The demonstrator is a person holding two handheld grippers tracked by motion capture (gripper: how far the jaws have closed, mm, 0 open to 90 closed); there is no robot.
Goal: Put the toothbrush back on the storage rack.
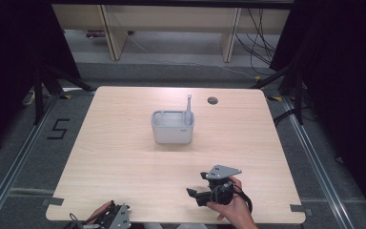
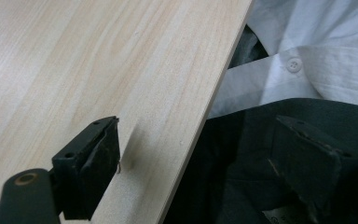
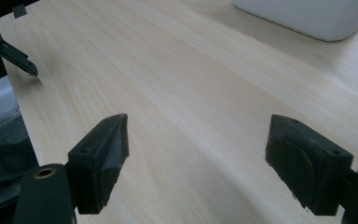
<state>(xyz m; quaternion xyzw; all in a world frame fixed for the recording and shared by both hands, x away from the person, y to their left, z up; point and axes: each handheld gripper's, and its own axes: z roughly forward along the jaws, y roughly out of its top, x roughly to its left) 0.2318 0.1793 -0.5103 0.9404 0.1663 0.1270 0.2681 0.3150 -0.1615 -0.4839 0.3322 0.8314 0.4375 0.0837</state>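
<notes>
A pale grey tub (image 1: 172,127) stands in the middle of the wooden table (image 1: 124,157), with a grey upright handle (image 1: 188,106) sticking out of its right rear corner. My right gripper (image 1: 197,184) hovers low over the front right of the table, held by a hand, jaws turned left. In the right gripper view the gripper (image 3: 196,154) is open over bare wood, and the tub (image 3: 307,16) sits far ahead. My left gripper (image 1: 113,215) rests at the table's front edge. In the left gripper view it (image 2: 205,158) is open, straddling that edge.
A round cable hole (image 1: 212,100) lies behind the tub. Tape marks sit at the front corners (image 1: 298,208). Beyond the table edge are the person's white shirt (image 2: 317,60) and dark trousers (image 2: 242,158). Black curtains and stands flank the table.
</notes>
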